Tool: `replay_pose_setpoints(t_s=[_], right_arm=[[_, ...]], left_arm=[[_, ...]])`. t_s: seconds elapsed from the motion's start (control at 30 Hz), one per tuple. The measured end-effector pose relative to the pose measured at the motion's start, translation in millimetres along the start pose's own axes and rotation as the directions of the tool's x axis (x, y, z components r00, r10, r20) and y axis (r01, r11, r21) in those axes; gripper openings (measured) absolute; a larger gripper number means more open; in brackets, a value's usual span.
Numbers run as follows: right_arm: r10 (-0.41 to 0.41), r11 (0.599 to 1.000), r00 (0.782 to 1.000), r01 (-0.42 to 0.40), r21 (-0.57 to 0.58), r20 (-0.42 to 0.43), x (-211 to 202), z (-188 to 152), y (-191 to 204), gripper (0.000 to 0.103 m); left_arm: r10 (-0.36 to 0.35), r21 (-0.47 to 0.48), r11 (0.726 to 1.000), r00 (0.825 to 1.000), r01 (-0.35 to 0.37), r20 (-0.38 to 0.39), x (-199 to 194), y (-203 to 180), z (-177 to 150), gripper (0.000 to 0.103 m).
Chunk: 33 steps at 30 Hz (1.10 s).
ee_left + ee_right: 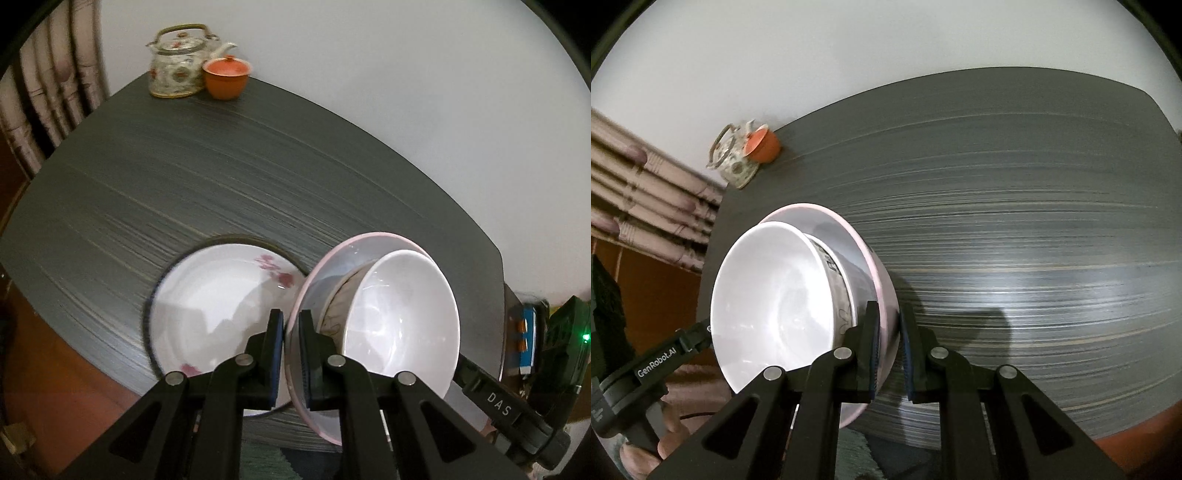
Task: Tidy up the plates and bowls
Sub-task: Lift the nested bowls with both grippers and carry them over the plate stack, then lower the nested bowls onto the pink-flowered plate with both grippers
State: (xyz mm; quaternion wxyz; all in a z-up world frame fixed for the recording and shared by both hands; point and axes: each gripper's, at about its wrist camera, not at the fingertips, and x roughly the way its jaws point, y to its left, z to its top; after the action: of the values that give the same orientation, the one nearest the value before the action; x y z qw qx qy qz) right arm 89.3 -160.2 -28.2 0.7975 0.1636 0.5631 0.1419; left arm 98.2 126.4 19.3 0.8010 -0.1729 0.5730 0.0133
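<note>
A pink-rimmed dish (328, 273) with a white bowl (402, 317) nested in it hangs tilted above the dark table (221, 177). My left gripper (290, 317) is shut on the dish's near rim. In the right wrist view my right gripper (888, 314) is shut on the opposite rim of the same pink dish (849, 236), and the white bowl (775, 295) faces the camera. A white plate with red flowers (207, 306) lies flat on the table, left of the held stack. Part of the pink dish is hidden behind the bowl.
A patterned teapot (177, 66) and an orange lidded cup (226, 77) stand at the table's far corner by the wall. A curtain (55, 85) hangs at the left. The person's hand (665, 443) holds the left tool. The table's near edge runs just under the stack.
</note>
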Motion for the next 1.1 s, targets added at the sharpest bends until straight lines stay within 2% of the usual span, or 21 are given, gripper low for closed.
replay_pose_setpoints(t_s=[0.57, 1.1], right_arm=[[0.012, 0.994, 0.996, -0.021, -0.104, -0.087, 42, -2, 74, 0.013], [-0.019, 0.992, 0.992, 0.003, -0.127, -0.124, 62, -10, 92, 0.013]], left_arm=[[0.033, -0.112, 0.993, 0.999, -0.033, 0.0, -7, 75, 6, 0.007], [0.02, -0.15, 0.988, 0.999, -0.025, -0.031, 3, 99, 2, 0.007]])
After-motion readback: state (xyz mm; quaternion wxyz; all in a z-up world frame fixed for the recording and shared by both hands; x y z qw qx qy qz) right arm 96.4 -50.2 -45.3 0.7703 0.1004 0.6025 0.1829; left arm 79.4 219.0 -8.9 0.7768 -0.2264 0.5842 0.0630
